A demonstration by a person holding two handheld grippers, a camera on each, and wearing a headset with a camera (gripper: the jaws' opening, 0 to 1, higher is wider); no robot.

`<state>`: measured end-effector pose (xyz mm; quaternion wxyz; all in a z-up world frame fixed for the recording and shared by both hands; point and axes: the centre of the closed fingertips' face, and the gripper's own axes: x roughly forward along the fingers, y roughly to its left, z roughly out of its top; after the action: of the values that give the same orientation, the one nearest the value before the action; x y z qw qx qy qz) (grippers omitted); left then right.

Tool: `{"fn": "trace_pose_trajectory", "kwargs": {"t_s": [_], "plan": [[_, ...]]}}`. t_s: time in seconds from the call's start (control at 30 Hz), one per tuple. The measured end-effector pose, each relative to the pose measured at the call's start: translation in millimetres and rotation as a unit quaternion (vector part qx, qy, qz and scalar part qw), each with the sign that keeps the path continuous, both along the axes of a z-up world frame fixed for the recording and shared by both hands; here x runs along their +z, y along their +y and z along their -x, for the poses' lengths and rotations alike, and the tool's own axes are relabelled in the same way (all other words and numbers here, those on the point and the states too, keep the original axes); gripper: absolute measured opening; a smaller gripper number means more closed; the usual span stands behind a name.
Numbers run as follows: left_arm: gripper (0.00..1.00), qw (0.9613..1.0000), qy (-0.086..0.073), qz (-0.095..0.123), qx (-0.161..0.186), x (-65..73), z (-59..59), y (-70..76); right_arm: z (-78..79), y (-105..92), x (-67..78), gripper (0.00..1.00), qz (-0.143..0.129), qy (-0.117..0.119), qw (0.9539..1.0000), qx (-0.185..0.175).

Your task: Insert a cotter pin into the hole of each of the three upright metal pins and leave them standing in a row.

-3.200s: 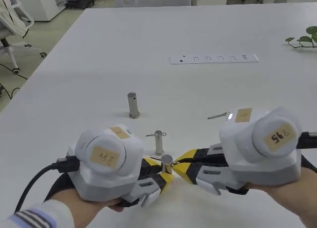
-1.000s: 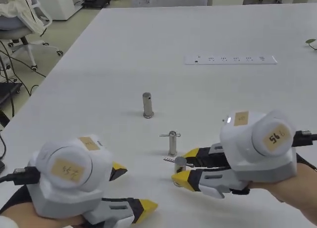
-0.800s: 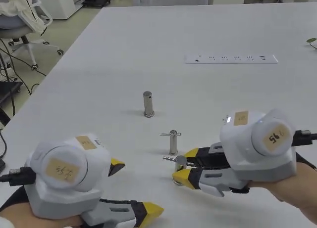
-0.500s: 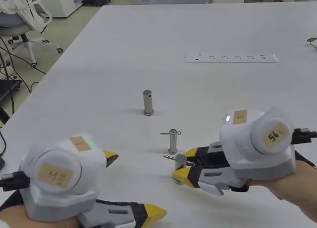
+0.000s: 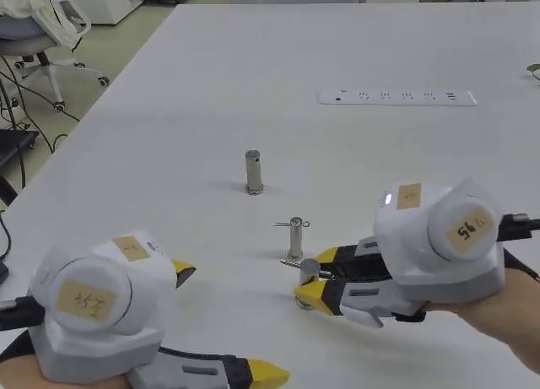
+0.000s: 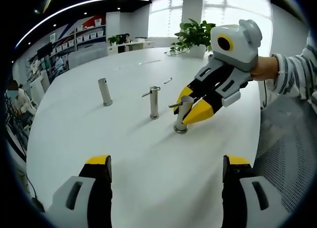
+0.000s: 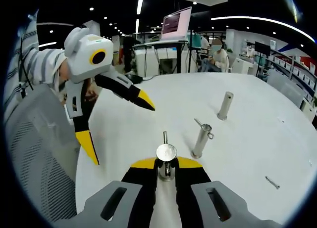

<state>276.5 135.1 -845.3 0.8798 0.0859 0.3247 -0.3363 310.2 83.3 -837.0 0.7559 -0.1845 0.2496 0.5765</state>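
The nearest metal pin [image 6: 182,116] stands upright, long axis vertical, close to the table's [image 5: 169,110] near edge; it is a plain steel cylinder on a small flared foot; a thin wire cotter pin [image 5: 291,263] lies level through its top (free end pointing left). The right gripper's [image 5: 314,279] yellow-tipped jaws are drawn in narrowly on it, black pads at its sides. The middle metal pin [image 5: 296,240], also cottered, and the bare far metal pin [image 5: 253,171] stand in line towards the far edge; the left gripper's [image 5: 226,323] jaws gape wide, holding nothing; a loose cotter pin [image 7: 271,182] lies flat on the white top.
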Motion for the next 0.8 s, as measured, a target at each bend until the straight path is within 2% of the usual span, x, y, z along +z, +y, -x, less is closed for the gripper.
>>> {"fn": "trace_pose_trajectory", "kwargs": {"t_s": [0.2,0.3,0.47,0.67,0.73,0.8], "plan": [[0.92,1.0,0.004,0.007,0.004,2.3,0.2,1.6,-5.1,-6.9,0.3,0.13,0.01,-0.004,0.9996,0.027],[0.91,0.9999,-0.001,0.013,-0.001,4.6,0.8,-0.8,-8.4,-13.9,0.5,0.13,0.017,-0.009,0.9987,0.047],[0.91,0.9998,0.006,0.019,-0.002,3.6,2.8,-3.4,-15.7,-25.2,3.3,0.13,0.017,-0.01,0.9975,0.067],[0.89,0.9998,0.012,0.009,-0.008,1.0,5.3,-4.1,-30.2,-39.3,8.3,0.13,0.006,-0.007,0.9968,0.079],[0.88,0.9999,0.01,0.003,-0.008,-0.6,5.3,-3.1,-34.6,-43.8,7.9,0.13,0.014,-0.014,0.9962,0.085],[0.88,0.9999,0.015,0.005,-0.004,-2.1,6.1,-2.9,-39.6,-48.0,7.7,0.13,0.016,-0.014,0.9961,0.086]]}}
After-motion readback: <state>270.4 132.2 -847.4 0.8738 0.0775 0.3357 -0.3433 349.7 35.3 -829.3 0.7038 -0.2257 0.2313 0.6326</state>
